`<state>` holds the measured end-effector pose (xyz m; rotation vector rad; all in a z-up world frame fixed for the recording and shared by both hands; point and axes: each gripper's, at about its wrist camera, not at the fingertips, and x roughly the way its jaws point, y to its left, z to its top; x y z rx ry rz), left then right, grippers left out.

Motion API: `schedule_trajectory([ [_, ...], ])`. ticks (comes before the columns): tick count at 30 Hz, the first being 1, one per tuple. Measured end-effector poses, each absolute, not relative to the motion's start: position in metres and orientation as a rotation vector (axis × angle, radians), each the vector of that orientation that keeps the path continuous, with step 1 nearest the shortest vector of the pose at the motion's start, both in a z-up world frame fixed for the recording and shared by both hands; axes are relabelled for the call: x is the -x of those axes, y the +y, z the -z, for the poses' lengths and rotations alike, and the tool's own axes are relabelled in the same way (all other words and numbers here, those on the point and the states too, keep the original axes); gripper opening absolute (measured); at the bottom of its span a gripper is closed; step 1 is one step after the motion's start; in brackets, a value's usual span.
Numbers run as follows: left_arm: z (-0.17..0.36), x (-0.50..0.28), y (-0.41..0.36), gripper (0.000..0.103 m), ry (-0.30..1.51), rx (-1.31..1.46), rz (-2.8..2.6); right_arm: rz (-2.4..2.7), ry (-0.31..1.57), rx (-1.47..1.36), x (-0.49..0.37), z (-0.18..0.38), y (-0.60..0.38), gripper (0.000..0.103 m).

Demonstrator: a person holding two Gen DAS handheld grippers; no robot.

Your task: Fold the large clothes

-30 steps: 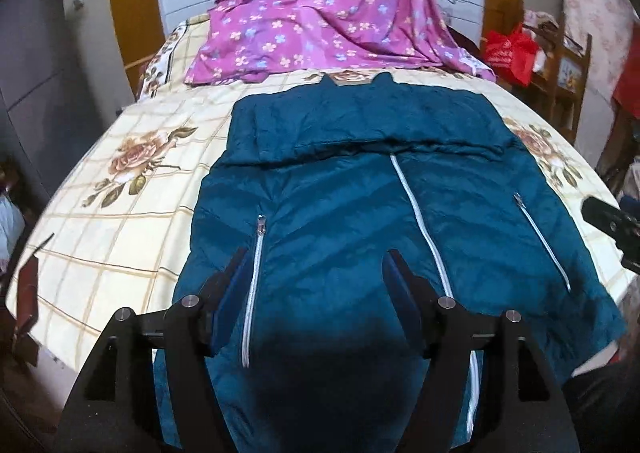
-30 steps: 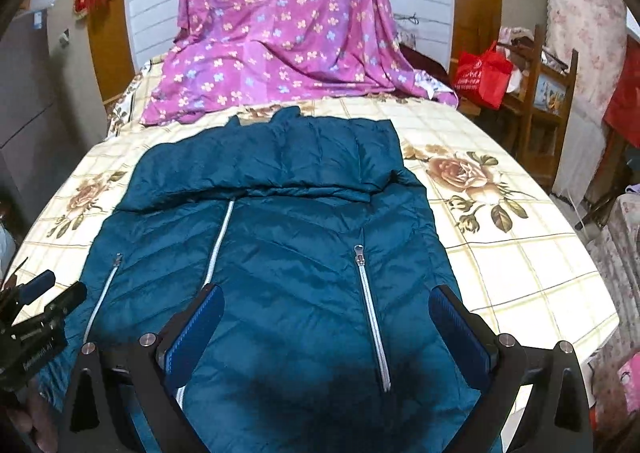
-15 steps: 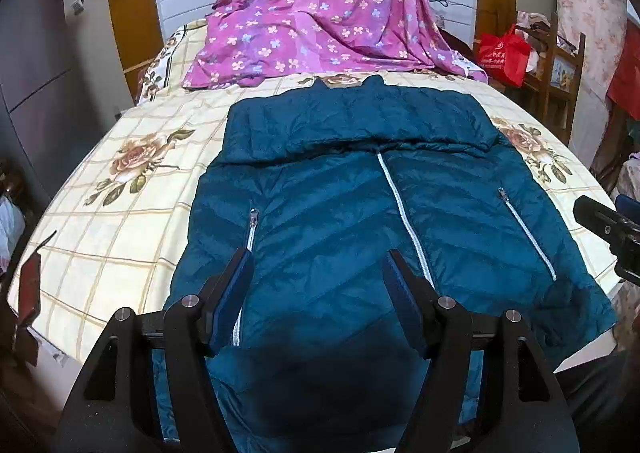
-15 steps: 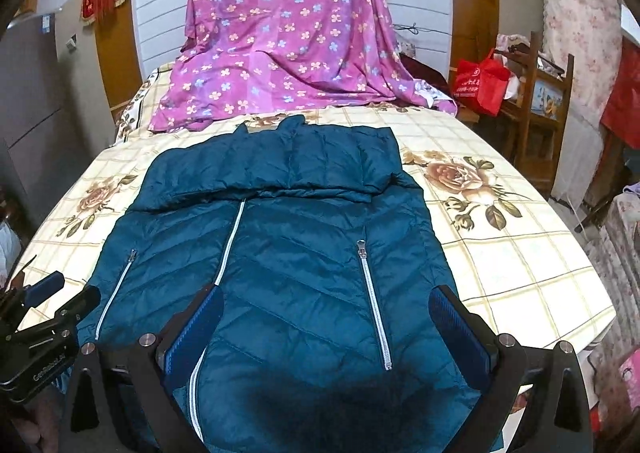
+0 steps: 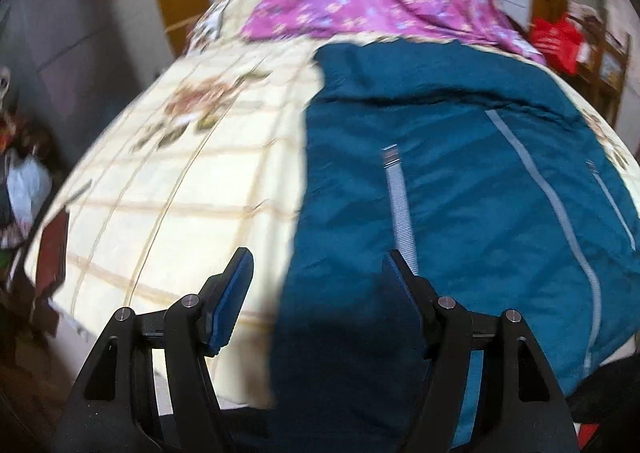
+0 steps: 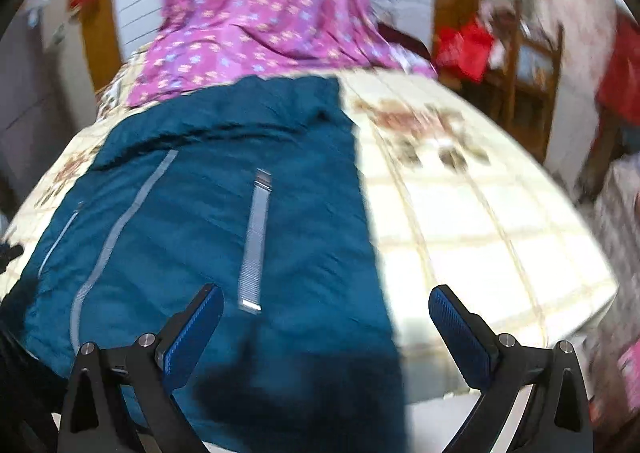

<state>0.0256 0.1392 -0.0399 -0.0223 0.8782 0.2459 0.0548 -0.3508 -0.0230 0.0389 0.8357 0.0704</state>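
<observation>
L gripper (image 5: 318, 273): jaws apart, nothing betw. blue pads (image 5: 232, 301), tilted steeply down, fingertips free, not touching anything. R gripper (image 6: 326, 311): jaws wider apart than L, also empty, blue pads (image 6: 460, 333) clear, pitched down at abt same angle. Both views motion-blurred. No hands or sleeves visible.

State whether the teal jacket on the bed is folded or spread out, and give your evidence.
Spread out, not yet folded: the teal jacket lies flat, front up, on the bedspread, its centre zip and both pocket zips showing.
</observation>
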Motion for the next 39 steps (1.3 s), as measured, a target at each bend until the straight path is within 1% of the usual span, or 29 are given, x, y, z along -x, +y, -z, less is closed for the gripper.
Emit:
schedule_trajectory([
  [3,0.055,-0.024,0.156,0.067,0.914,0.073,-0.249,-0.098,0.882,-0.155,-0.058,0.046,-0.381,0.102],
  [7,0.074,-0.018,0.164,0.067,0.951,0.122,-0.229,-0.19,0.909,-0.305,-0.055,0.065,-0.395,0.102],
  [10,0.077,-0.014,0.171,0.067,0.955,0.175,-0.21,-0.224,0.889,-0.303,-0.051,0.064,-0.394,0.103],
  [13,0.082,-0.011,0.18,0.072,0.959,0.228,-0.19,-0.298,0.88,-0.349,-0.048,0.065,-0.393,0.103],
  [17,0.081,-0.008,0.179,0.076,0.96,0.209,-0.172,-0.413,0.885,-0.445,-0.045,0.067,-0.39,0.103],
  [21,0.079,0.003,0.179,0.076,0.958,0.23,-0.107,-0.477,0.889,-0.515,-0.042,0.068,-0.39,0.103],
  [26,0.077,0.013,0.168,0.077,0.967,0.251,0.038,-0.475,0.882,-0.488,-0.043,0.067,-0.383,0.103],
  [33,0.075,0.018,0.157,0.077,0.978,0.368,0.235,-0.441,0.862,-0.358,-0.042,0.067,-0.367,0.103],
  [39,0.071,0.007,0.161,0.077,0.964,0.411,0.236,-0.432,0.841,-0.375,-0.043,0.069,-0.37,0.103],
])
